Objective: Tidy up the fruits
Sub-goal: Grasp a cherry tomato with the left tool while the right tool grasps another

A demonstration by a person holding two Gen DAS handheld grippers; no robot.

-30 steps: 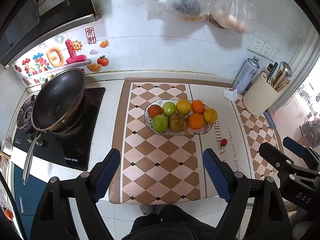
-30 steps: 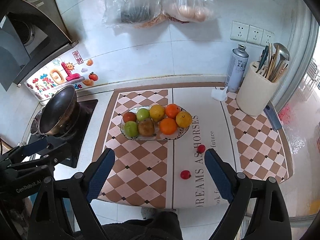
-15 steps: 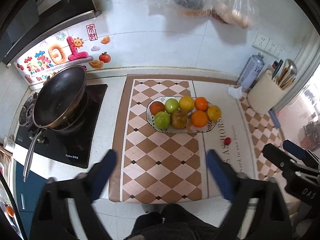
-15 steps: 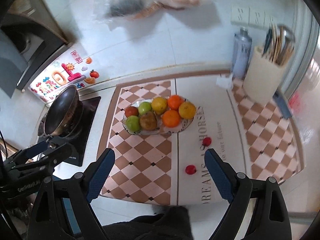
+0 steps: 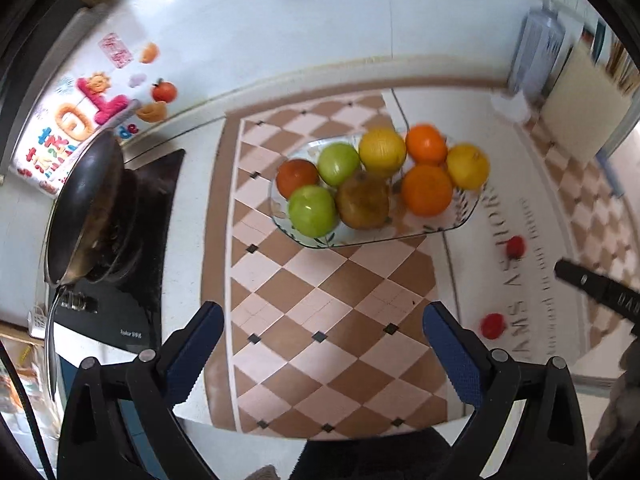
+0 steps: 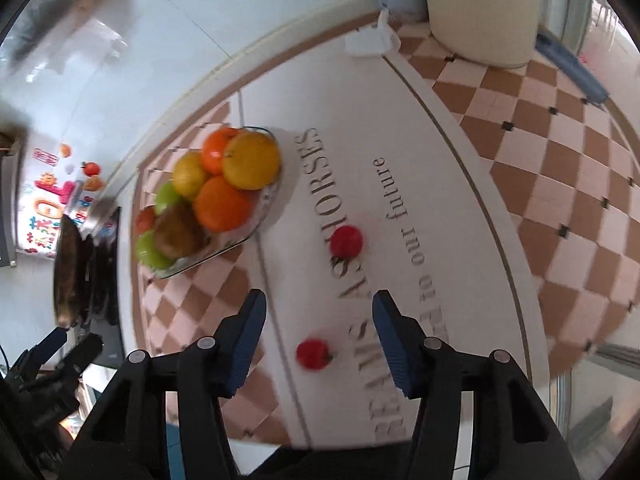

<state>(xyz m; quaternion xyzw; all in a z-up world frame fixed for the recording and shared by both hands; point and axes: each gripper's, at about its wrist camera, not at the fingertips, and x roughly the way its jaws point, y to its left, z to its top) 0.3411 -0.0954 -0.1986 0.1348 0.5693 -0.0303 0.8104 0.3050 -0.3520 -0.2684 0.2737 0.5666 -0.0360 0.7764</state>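
A patterned plate (image 5: pixel 466 216) (image 6: pixel 269 204) holds several oranges, green apples, a red fruit and a brown one. Two small red fruits lie loose on the mat: a near one (image 6: pixel 313 354) (image 5: pixel 491 325) and a far one (image 6: pixel 346 241) (image 5: pixel 515 246). My right gripper (image 6: pixel 318 336) is open and low over the mat, with the near red fruit between its blue pads, just below the tips. My left gripper (image 5: pixel 322 344) is open and empty above the checkered mat, in front of the plate.
A black pan (image 5: pixel 86 208) sits on the stove at the left. A cream utensil holder (image 6: pixel 484 12) (image 5: pixel 580 108), a spray can (image 5: pixel 540 52) and a white clip (image 6: pixel 370 42) stand at the back right. The counter's front edge is close below both grippers.
Both grippers have moved forward and down toward the counter. The right one has swung right, lowered over the near red fruit and narrowed its opening.
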